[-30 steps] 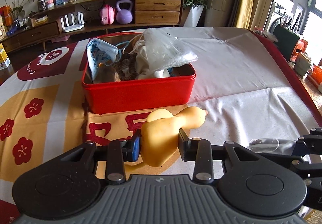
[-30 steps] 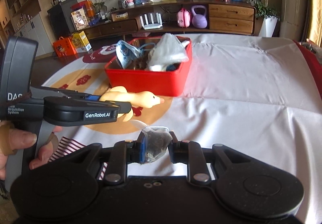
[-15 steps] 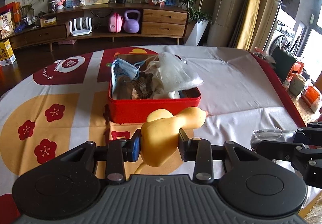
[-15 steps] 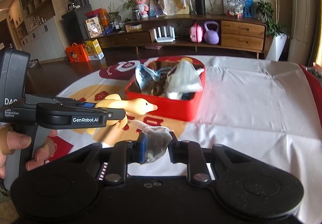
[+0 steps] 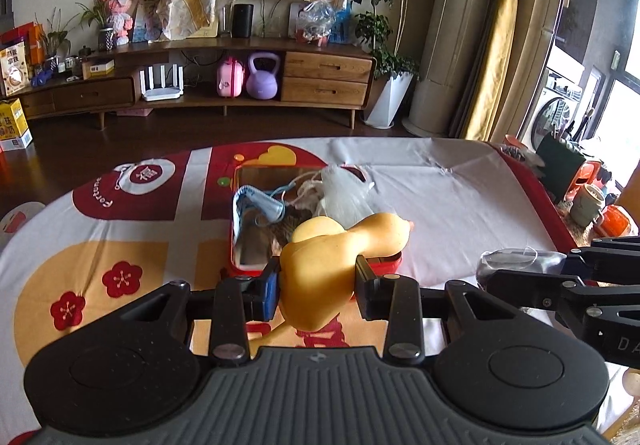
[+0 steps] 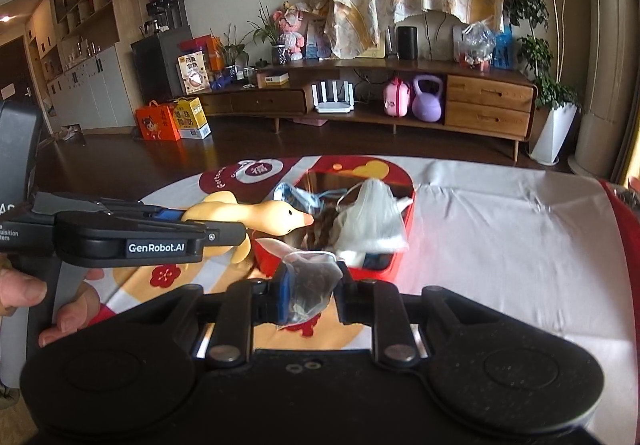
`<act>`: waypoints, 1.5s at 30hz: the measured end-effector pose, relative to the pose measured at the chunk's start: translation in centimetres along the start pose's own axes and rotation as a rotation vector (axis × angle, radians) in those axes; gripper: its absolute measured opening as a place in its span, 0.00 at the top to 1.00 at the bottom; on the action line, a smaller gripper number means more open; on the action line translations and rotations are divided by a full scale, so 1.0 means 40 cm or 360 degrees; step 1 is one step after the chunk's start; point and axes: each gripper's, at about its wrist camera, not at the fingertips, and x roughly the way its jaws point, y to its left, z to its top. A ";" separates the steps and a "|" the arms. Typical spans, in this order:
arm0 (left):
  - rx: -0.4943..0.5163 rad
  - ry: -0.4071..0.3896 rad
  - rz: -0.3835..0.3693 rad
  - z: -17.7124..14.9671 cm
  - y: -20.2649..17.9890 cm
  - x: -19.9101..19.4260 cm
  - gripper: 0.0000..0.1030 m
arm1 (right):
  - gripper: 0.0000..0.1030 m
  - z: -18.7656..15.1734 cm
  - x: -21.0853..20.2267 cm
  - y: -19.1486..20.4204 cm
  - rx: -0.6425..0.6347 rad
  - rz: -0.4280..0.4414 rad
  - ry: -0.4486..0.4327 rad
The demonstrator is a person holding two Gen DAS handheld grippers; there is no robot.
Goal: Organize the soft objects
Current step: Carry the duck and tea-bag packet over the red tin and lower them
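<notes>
Left gripper point(image 5: 316, 279): jaws closed on the body of one yellow rubber duck point(image 5: 328, 261), its pads pressing the soft sides. The duck is smooth and pale yellow, with a long neck, a rounded head and an orange beak tip; it hangs in the air in front of and partly over the near wall of the red box point(image 5: 380, 263). In the right wrist view the same duck point(image 6: 260, 219) projects past the left gripper's fingers point(image 6: 152, 235), beak towards the box.

Right gripper point(image 6: 310, 281): jaws closed on one small clear pouch point(image 6: 310, 277), crumpled, with dark brown material inside and a thin white string at its top. It is held clear of the cloth, just before the box's near wall.

Red box point(image 6: 404, 245): one rectangular open container with a shiny inner wall, standing on the table. Contents: one light blue face mask point(image 5: 256, 205) with ear loops at the left, one white translucent plastic bag point(image 6: 372, 217) standing up at the right, and a brown patterned item point(image 6: 324, 225) between them, too hidden to identify.

Tablecloth point(image 5: 460, 205): white, with red and yellow printed shapes and plum-blossom motifs on its left part.

A hand point(image 6: 48, 305) grips the left gripper's handle.
</notes>
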 end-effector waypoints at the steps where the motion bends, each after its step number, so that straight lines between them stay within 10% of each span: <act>1: 0.0004 -0.0005 0.0001 0.007 0.001 0.003 0.65 | 0.80 0.004 0.007 -0.001 -0.0004 -0.0001 -0.0002; 45: -0.0018 0.0133 0.0101 0.159 0.067 0.432 0.65 | 0.80 0.064 0.405 -0.151 0.0138 -0.0075 0.0204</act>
